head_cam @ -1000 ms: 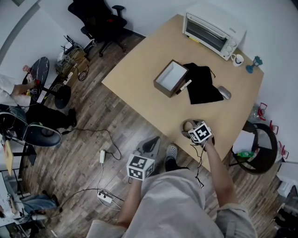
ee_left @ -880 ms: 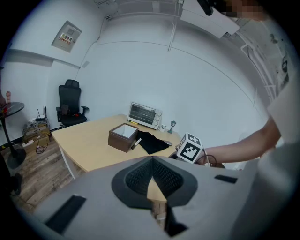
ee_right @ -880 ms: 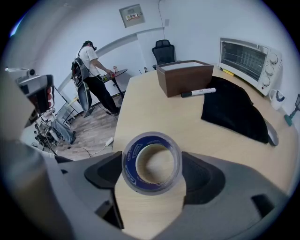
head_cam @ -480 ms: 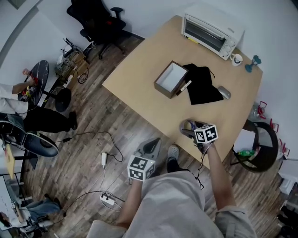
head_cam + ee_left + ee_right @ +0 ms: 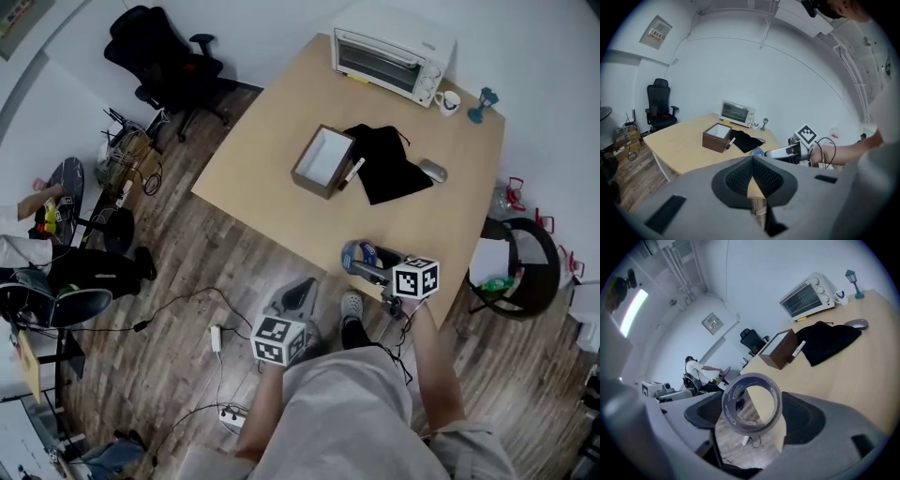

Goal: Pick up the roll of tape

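Observation:
The roll of grey tape (image 5: 750, 428) stands on edge between my right gripper's (image 5: 752, 404) dark pads, which are shut on its sides. In the head view the roll of tape (image 5: 359, 257) hangs lifted over the near edge of the wooden table (image 5: 281, 122), ahead of the right gripper (image 5: 375, 269) and its marker cube. My left gripper (image 5: 298, 295) is held low over the floor in front of the person, off the table. Its jaws meet at the tips in the left gripper view (image 5: 752, 161) with nothing between them. That view also catches the right gripper (image 5: 787, 152) from the side.
On the table stand a brown open box (image 5: 322, 161), a marker pen (image 5: 353, 172), a black cloth (image 5: 389, 169), a mouse (image 5: 432, 171), a toaster oven (image 5: 382, 58) and a mug (image 5: 448, 101). A black stool (image 5: 520, 281) stands right, an office chair (image 5: 155, 56) far left, cables and a power strip (image 5: 234, 417) lie on the floor.
My right gripper has risen from the table's near edge with the tape in it and rolled, so the roll now stands on edge. The left gripper has stayed put.

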Motion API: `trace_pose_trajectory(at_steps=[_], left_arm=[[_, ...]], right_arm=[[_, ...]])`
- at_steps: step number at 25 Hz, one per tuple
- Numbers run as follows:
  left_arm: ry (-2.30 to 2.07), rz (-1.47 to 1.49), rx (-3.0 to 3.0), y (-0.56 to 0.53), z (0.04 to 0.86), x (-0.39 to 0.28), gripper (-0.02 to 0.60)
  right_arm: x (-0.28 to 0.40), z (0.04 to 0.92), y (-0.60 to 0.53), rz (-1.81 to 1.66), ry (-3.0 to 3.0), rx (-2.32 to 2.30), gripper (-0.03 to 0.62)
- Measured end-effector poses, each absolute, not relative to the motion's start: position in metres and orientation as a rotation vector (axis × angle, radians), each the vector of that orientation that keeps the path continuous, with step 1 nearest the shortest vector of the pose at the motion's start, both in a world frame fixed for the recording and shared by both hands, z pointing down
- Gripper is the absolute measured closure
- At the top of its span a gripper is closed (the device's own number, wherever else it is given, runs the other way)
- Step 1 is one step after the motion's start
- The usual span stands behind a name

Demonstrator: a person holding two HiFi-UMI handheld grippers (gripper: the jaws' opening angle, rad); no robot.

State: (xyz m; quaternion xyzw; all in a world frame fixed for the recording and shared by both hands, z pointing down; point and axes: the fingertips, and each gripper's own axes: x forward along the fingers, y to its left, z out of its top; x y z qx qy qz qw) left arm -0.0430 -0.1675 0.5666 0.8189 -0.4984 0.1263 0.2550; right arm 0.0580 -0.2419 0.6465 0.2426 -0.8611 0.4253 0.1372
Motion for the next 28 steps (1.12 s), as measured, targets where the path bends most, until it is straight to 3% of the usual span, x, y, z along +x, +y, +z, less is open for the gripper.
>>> trace_pose_trajectory(at_steps=[11, 28], left_arm=[[-1.286, 0.315, 2.285, -0.158, 0.556, -0.054, 0.577], [-1.183, 0.274, 2.397, -0.107, 0.540, -0.064, 0.577]], right_arm=[[0.044, 0.551, -0.204, 1.645, -2.829, 0.799, 0.195], [0.034, 0.523, -0.132, 2.013, -3.031, 0.951, 0.195]])
